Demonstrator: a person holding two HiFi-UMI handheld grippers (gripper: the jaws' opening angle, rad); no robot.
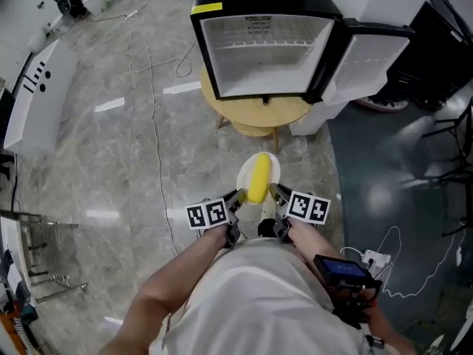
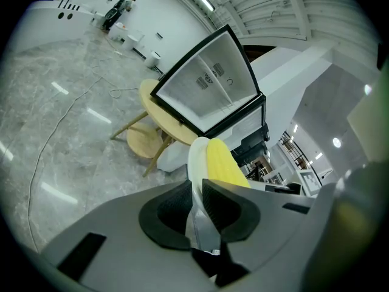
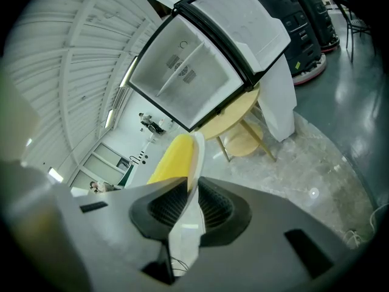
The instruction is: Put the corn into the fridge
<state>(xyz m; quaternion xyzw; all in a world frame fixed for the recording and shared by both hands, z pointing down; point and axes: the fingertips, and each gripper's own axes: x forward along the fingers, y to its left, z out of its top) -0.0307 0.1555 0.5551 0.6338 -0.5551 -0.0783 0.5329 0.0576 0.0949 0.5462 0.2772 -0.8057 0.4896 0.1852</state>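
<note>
Head view | left tool point(image 1: 238, 197), right tool point(image 1: 275, 192) clamped on plate point(image 1: 269, 160) | corn point(image 1: 258, 177) atop | fridge point(image 1: 266, 46) open

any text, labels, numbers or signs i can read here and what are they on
No text is legible in any view.
Yellow sticker on the fridge top: too small to read.
Label strip inside the fridge: blurred.
Marker cubes: square black-and-white patterns, no words.
Blue screen at lower right: unreadable.
</note>
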